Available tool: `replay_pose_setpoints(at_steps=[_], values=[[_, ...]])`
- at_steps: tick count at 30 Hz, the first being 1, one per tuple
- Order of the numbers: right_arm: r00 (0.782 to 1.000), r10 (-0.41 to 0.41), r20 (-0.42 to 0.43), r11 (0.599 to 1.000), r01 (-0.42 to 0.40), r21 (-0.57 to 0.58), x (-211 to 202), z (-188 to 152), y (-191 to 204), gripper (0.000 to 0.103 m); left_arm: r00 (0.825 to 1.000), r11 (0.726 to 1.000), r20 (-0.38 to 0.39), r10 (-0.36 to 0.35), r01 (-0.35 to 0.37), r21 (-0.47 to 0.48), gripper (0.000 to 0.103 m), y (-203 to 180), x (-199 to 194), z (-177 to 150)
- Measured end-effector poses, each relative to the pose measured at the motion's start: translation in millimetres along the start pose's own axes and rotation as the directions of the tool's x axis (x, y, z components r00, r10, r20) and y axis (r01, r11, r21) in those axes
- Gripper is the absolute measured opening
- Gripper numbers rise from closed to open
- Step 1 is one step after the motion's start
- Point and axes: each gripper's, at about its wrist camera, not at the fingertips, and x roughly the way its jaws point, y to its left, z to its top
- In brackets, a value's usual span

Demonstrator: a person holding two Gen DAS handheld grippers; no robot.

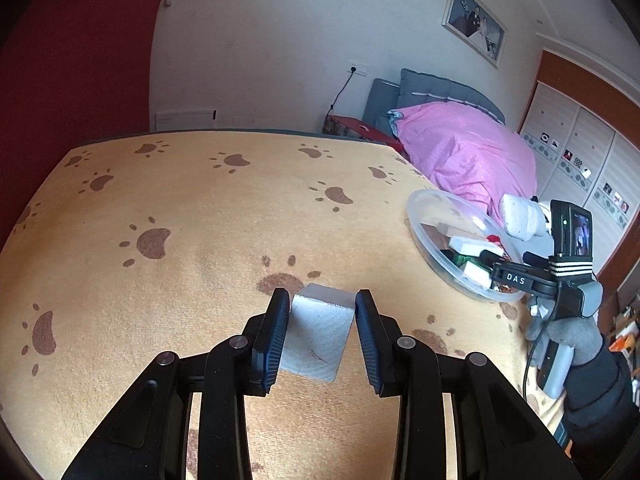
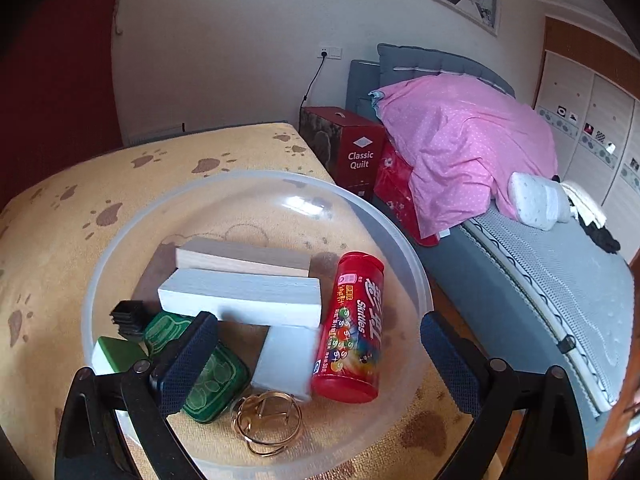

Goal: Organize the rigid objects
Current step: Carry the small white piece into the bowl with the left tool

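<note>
- Table [image 1: 200, 208] with the paw-print cloth is bare on the left; the whole job sits at its right edge.
- Clear bowl [image 2: 424, 280] is near that edge, bed side. Already in it: two long blocks, a flat white block, Skittles tube [image 2: 352, 328], green tins, black cap, wire ring puzzle [image 2: 266, 426].
- Left gripper [image 1: 322, 340] is narrowed onto the white wooden block [image 1: 320, 332], one pad on each side face; block looks lifted off the cloth, well short of the bowl.
- Right gripper [image 2: 320, 364] stands wide over the bowl, holding nothing.
- Risks, my read:
  - block is held corner-on, so it could twist out during the carry;
  - bowl is crowded, so a drop onto the tube or blocks may bounce out;
  - knocking the light bowl could push it off the edge.
</note>
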Motion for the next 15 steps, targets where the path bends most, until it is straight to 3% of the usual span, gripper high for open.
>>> replay_pose_setpoints(at_steps=[7,15], values=[[0.994,0.047,0.100,0.991,-0.059,0.121,-23.0,-7.8,-27.5,0.102,0.998,0.997,-0.032,-0.053,0.054,0.046,0.035,-33.4,17.7,8.3],[0.985,0.021,0.169,0.965,-0.064,0.253,-26.6,-7.3,-51.3,0.102,0.988,0.987,-0.067,-0.140,0.145,0.073,0.035,-74.0,43.1,20.7]])
